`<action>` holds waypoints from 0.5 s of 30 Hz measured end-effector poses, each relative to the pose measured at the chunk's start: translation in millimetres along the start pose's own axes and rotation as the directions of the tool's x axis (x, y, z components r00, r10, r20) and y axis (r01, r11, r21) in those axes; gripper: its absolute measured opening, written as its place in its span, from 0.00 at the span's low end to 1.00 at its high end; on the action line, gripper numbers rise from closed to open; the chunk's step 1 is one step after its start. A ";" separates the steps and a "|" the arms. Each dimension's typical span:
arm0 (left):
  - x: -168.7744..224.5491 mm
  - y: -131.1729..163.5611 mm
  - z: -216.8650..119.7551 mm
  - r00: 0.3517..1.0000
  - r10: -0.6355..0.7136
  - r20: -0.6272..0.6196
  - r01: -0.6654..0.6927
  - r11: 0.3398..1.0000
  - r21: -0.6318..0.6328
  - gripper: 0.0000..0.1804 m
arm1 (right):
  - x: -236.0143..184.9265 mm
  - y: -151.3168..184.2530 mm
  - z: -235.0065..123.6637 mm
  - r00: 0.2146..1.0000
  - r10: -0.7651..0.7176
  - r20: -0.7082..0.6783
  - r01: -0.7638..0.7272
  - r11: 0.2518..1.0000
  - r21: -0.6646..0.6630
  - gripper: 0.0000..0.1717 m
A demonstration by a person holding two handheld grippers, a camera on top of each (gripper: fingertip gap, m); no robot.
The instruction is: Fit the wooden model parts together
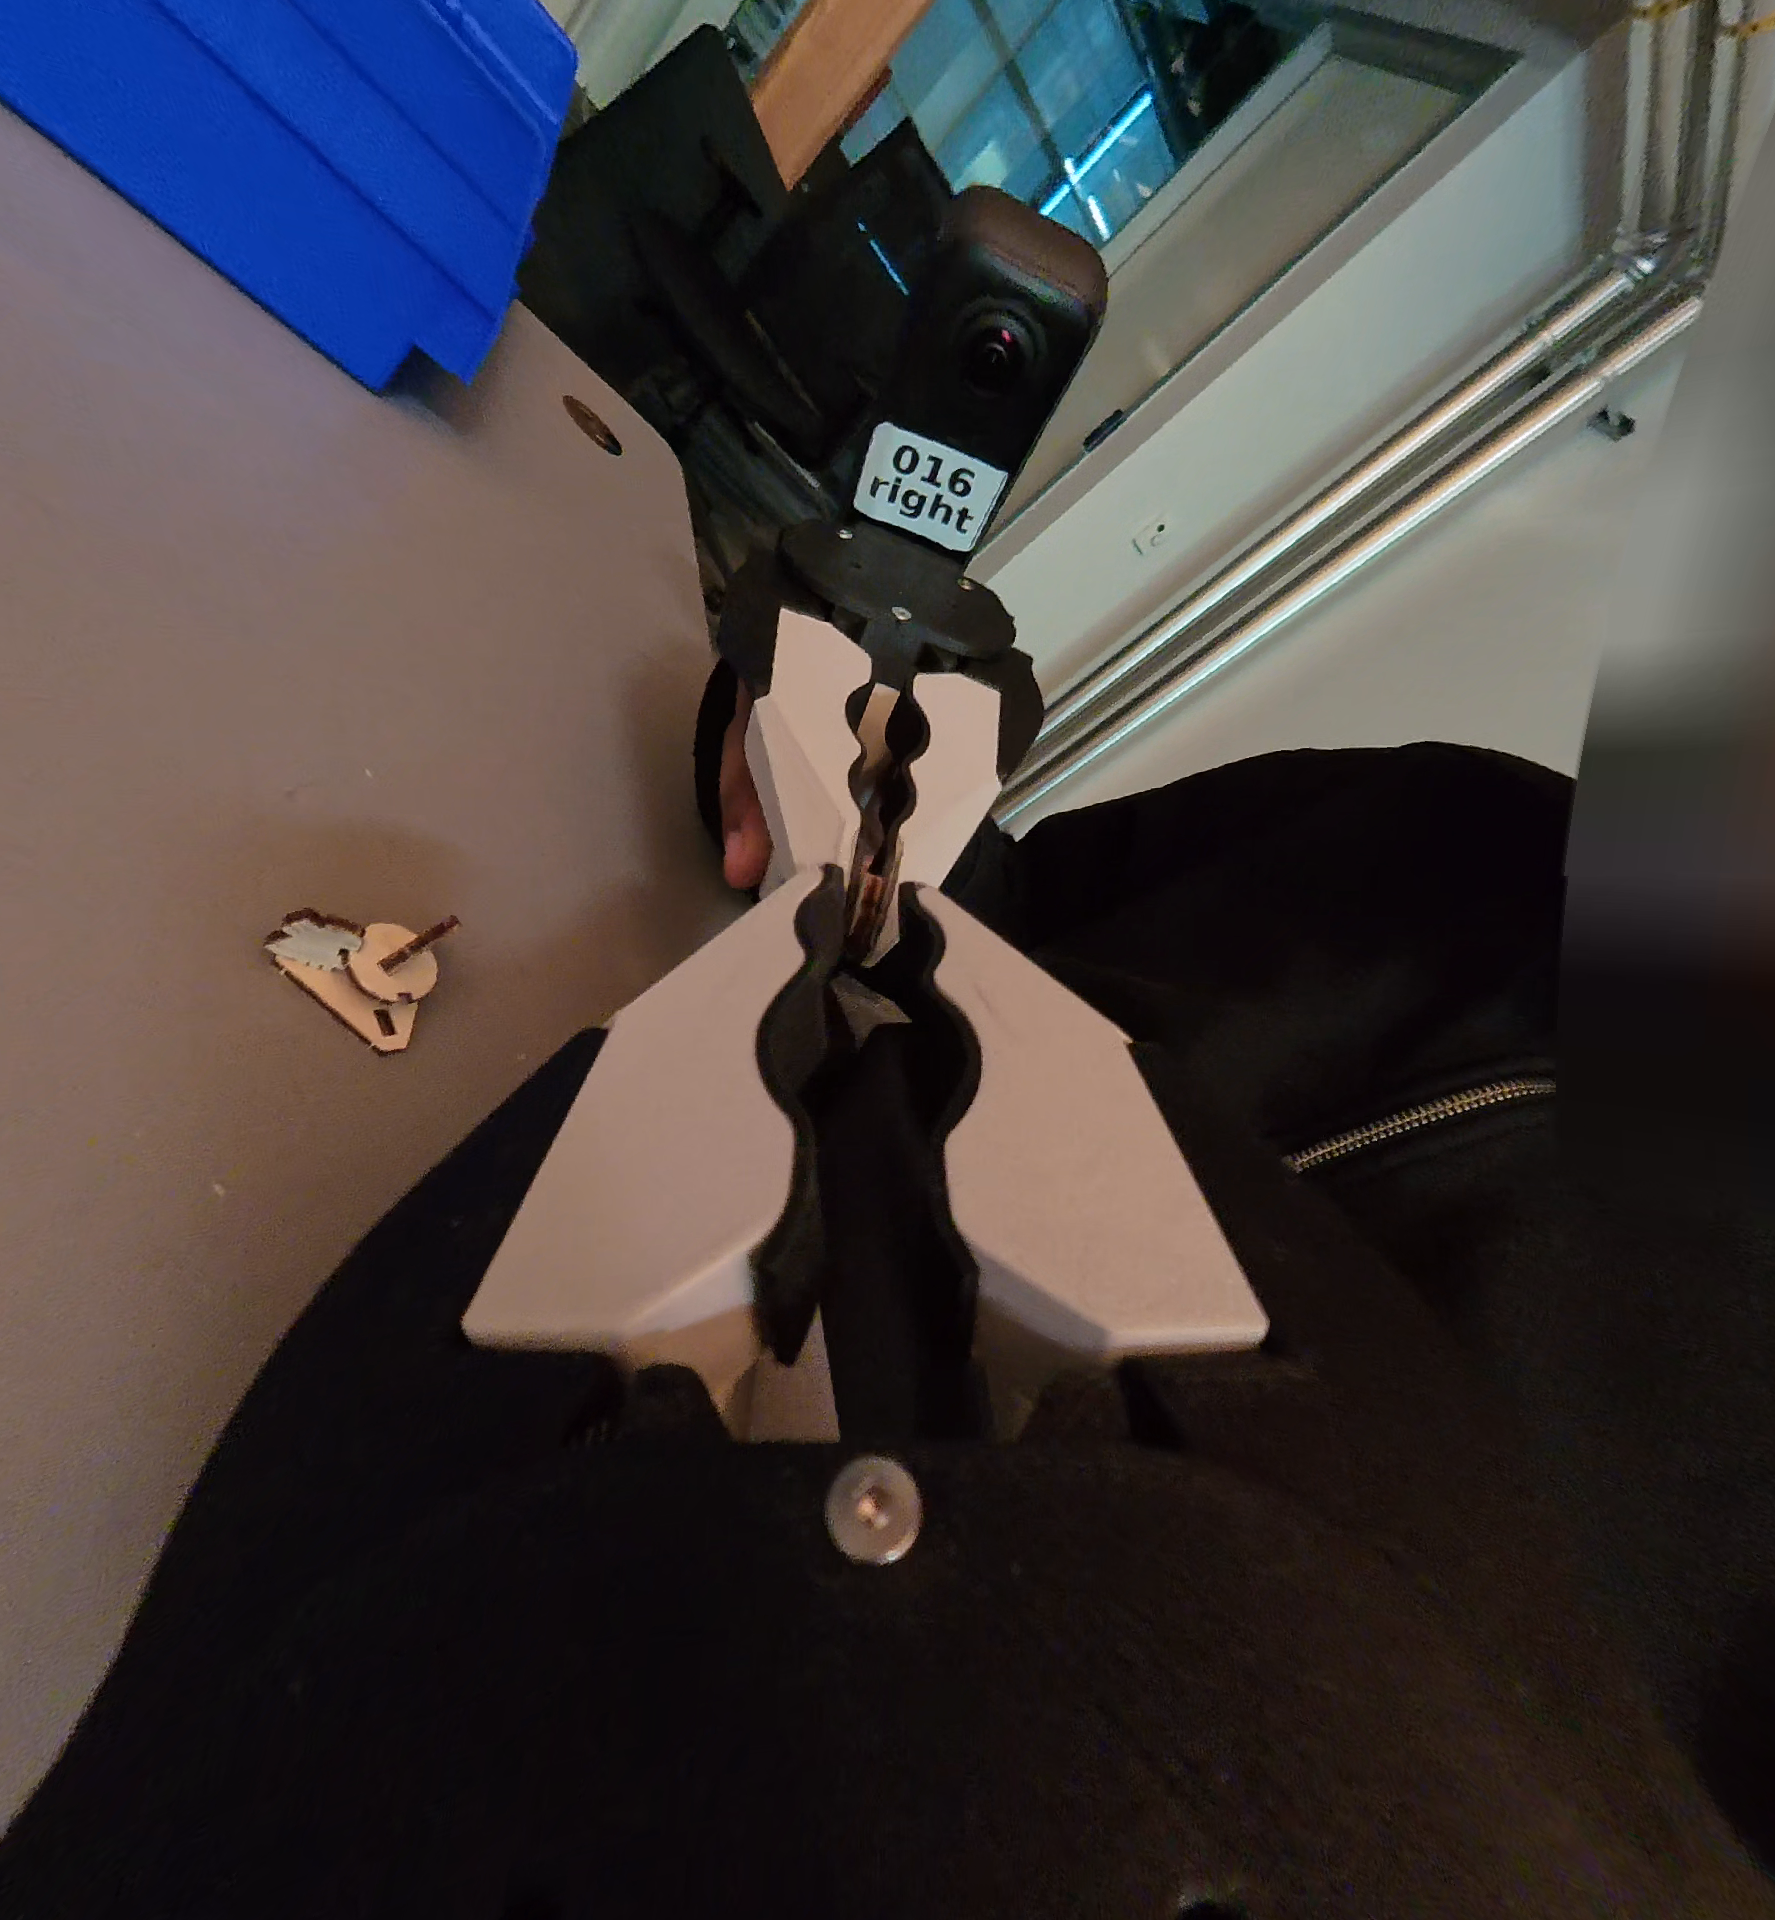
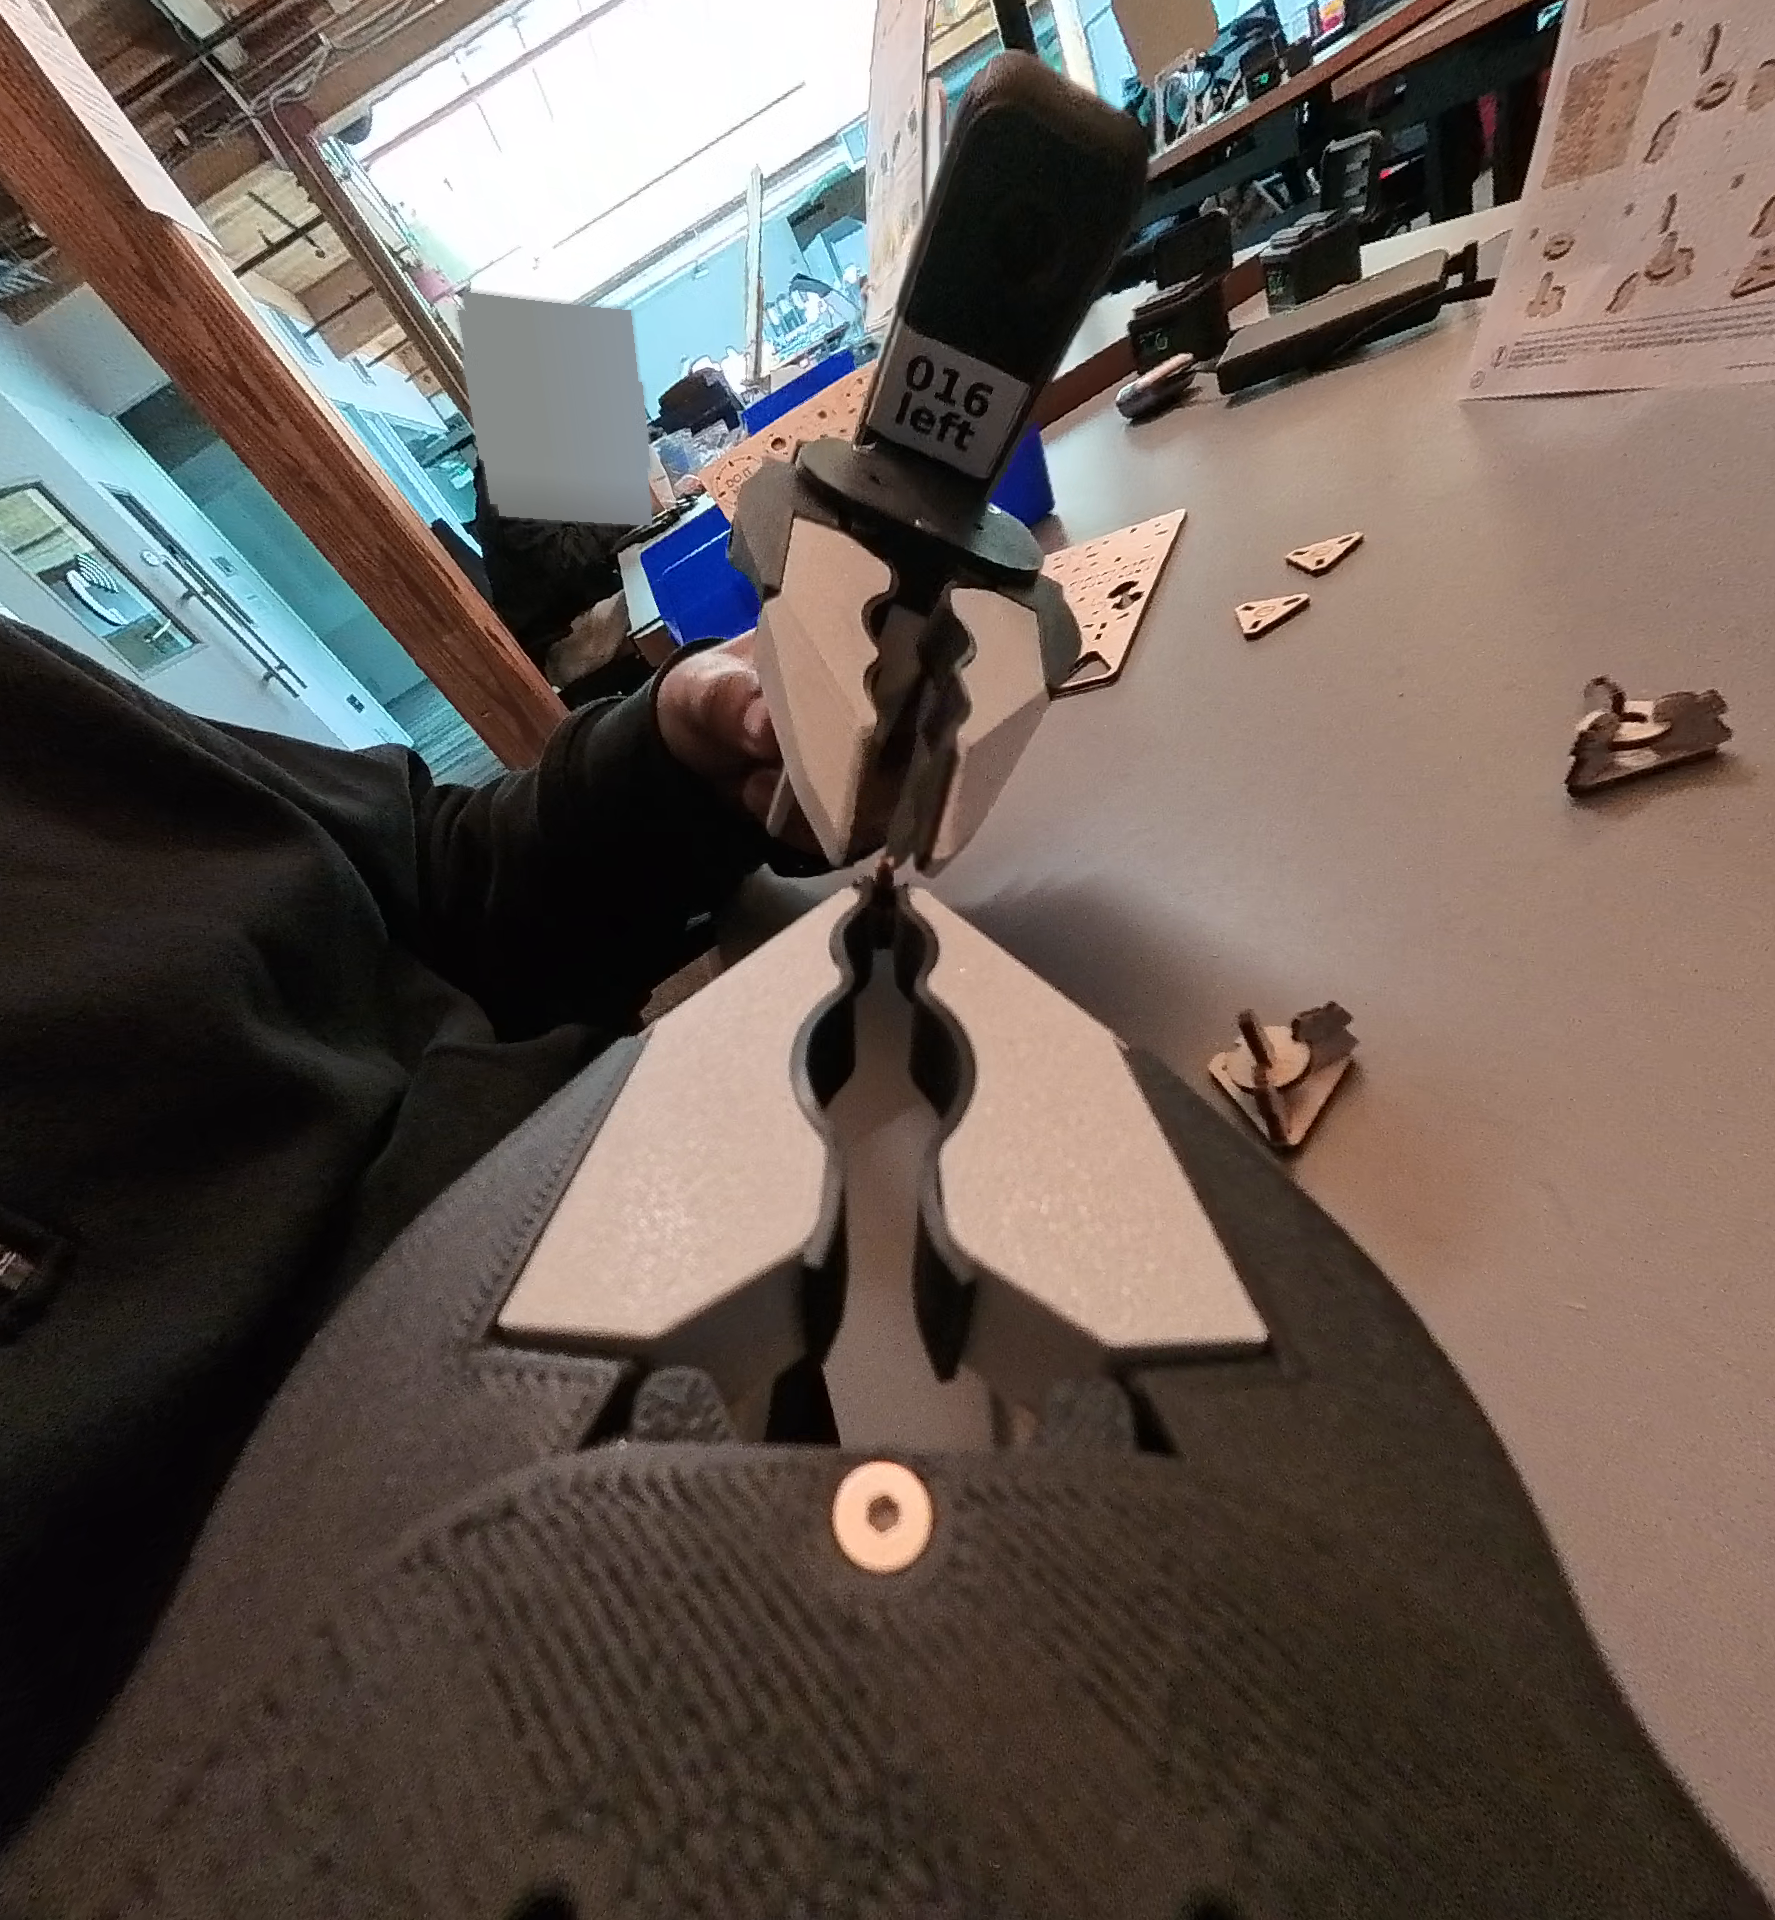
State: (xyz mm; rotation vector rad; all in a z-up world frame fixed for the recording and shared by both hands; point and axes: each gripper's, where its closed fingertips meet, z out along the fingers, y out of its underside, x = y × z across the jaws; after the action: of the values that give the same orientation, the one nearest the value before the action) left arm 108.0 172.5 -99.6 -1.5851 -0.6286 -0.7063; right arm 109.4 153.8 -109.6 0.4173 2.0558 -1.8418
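Left wrist view, left to right. Blue bin [image 1: 270,177] at 11 o'clock on grey table [image 1: 135,675]. Small wooden assembly [image 1: 358,971] at 9 o'clock of the tips: triangular plate, round disc, upright peg, pale toothed piece, lying flat, well apart from both tongs. Centre: left gripper [image 1: 862,925] tips nearly pressed together, narrow gap, pinching a thin flat wooden piece [image 1: 870,904] with dark burnt edge. Right gripper [image 1: 878,831] coming in from 12 o'clock, tip to tip, pads pressed together on the same piece. Piece held edge-on in the air between the two, off the table. Black jacket [image 1: 1330,935] with zipper at 3 o'clock.

Right wrist view, left to right. Black sleeve at 9 o'clock, hand [image 2: 717,717] behind left gripper. Tips meet at centre, piece only a dark sliver there. Second wooden assembly [image 2: 1278,1075] at 3 o'clock near right gripper, a dark one [image 2: 1647,738] and two small triangles [image 2: 1298,582] at 2 o'clock, printed sheet [image 2: 1672,187] at 1 o'clock.
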 end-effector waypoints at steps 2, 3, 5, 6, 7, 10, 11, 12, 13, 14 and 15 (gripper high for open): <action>0.9 3.0 0.7 1.000 0.006 -0.003 -0.006 1.000 -0.010 0.04 | 0.1 0.8 0.2 1.000 0.006 0.004 -0.006 1.000 -0.004 0.00; 1.7 4.8 1.5 1.000 0.004 -0.007 -0.005 1.000 -0.016 0.03 | -0.3 1.8 0.5 1.000 0.008 0.007 -0.008 1.000 -0.009 0.00; -0.5 6.4 1.0 1.000 0.019 0.014 -0.018 1.000 -0.016 0.00 | -1.0 3.5 1.7 1.000 0.008 0.009 -0.008 1.000 -0.020 0.01; -1.8 7.1 0.3 0.999 0.028 0.027 -0.027 0.999 -0.017 0.00 | -0.3 4.4 2.5 1.000 0.006 0.002 -0.006 1.000 -0.025 0.01; -2.4 7.6 -0.4 0.999 0.033 0.035 -0.033 0.999 -0.017 0.00 | 0.2 4.8 3.1 1.000 0.001 -0.006 -0.001 1.000 -0.028 0.01; -7.7 4.2 -5.5 0.997 0.034 0.067 -0.035 0.999 0.016 0.00 | 2.9 2.1 0.4 0.999 -0.021 -0.031 0.021 1.000 -0.020 0.08; -11.8 1.9 -9.0 0.996 0.023 0.085 -0.026 0.999 0.035 0.00 | 6.2 0.4 -2.4 0.998 -0.027 -0.050 0.027 1.000 -0.016 0.09; -16.7 -0.4 -12.8 0.994 0.006 0.105 -0.012 0.998 0.055 0.00 | 10.9 -1.4 -6.1 0.996 -0.034 -0.077 0.033 0.999 -0.010 0.09; -21.4 -2.1 -16.1 0.992 -0.013 0.124 0.004 0.997 0.073 0.00 | 16.5 -3.0 -10.1 0.993 -0.042 -0.108 0.041 0.999 -0.006 0.09; -23.2 -3.4 -18.0 0.992 -0.027 0.126 0.015 0.996 0.090 0.00 | 21.3 -3.8 -13.4 0.990 -0.050 -0.135 0.049 0.999 -0.008 0.10; -23.4 -3.8 -18.4 0.992 -0.038 0.121 0.025 0.995 0.100 0.00 | 24.2 -3.6 -15.3 0.987 -0.058 -0.151 0.057 0.998 -0.015 0.10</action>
State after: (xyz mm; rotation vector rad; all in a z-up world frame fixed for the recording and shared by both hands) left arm 88.0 154.5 -113.0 -1.5387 -0.7692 -0.5952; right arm 85.2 168.3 -115.7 0.5148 2.1976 -1.8841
